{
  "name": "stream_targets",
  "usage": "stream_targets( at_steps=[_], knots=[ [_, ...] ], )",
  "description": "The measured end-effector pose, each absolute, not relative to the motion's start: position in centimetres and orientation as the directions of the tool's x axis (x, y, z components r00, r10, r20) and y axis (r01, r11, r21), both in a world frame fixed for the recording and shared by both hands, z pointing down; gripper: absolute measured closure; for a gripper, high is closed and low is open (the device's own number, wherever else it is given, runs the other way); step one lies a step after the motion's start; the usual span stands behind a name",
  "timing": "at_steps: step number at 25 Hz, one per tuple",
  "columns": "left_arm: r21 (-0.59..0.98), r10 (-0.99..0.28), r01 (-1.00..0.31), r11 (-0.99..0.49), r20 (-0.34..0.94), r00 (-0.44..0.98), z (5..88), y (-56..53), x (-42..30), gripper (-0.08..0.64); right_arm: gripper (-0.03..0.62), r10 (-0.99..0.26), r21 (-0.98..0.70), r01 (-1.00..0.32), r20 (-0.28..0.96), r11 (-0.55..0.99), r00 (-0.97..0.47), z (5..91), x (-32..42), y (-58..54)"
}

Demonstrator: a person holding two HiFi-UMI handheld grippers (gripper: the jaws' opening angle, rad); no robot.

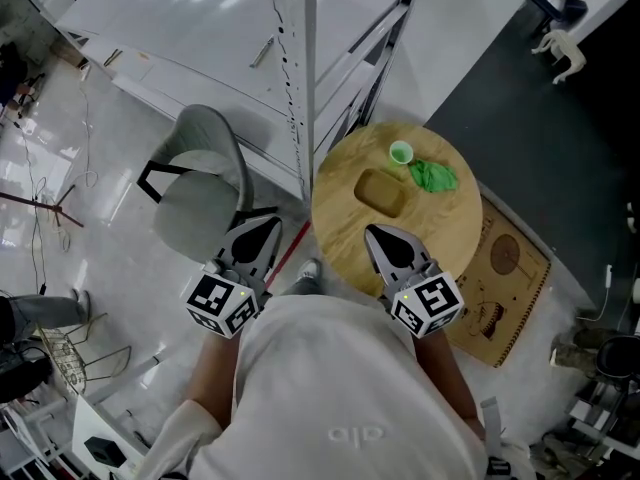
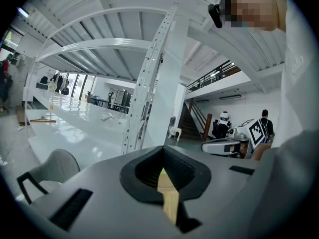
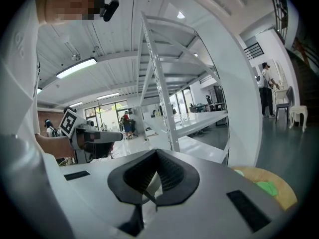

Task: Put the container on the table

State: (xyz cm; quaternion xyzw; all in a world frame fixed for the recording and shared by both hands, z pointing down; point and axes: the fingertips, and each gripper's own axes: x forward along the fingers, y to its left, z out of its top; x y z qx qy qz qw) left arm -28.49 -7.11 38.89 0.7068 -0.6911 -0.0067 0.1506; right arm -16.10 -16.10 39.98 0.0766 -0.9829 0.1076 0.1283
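A shallow wooden container (image 1: 381,191) lies on the round wooden table (image 1: 340,230), near its middle. A small green cup (image 1: 400,152) and a crumpled green cloth (image 1: 433,176) sit just beyond it. My right gripper (image 1: 374,232) hovers over the table's near edge, pointing at the container, its jaws shut and empty (image 3: 152,185). My left gripper (image 1: 270,223) hangs left of the table, above the floor, also shut with nothing in it (image 2: 164,176). In the right gripper view the table's edge (image 3: 279,183) and the green cloth (image 3: 265,188) show at the lower right.
A grey chair (image 1: 200,183) stands left of the table, close to my left gripper. A white metal rack upright (image 1: 298,78) rises between chair and table. A printed wooden board (image 1: 510,273) lies on the floor to the right.
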Motion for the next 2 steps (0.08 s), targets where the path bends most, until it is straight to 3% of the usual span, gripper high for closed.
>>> stream_targets(
  at_steps=[2],
  knots=[
    [0.223, -0.978, -0.975, 0.003, 0.203, 0.044, 39.09, -7.15, -28.74, 0.545, 0.567, -0.123, -0.193, -0.179, 0.272, 0.965, -0.954, 40.11, -16.35, -16.16]
  ],
)
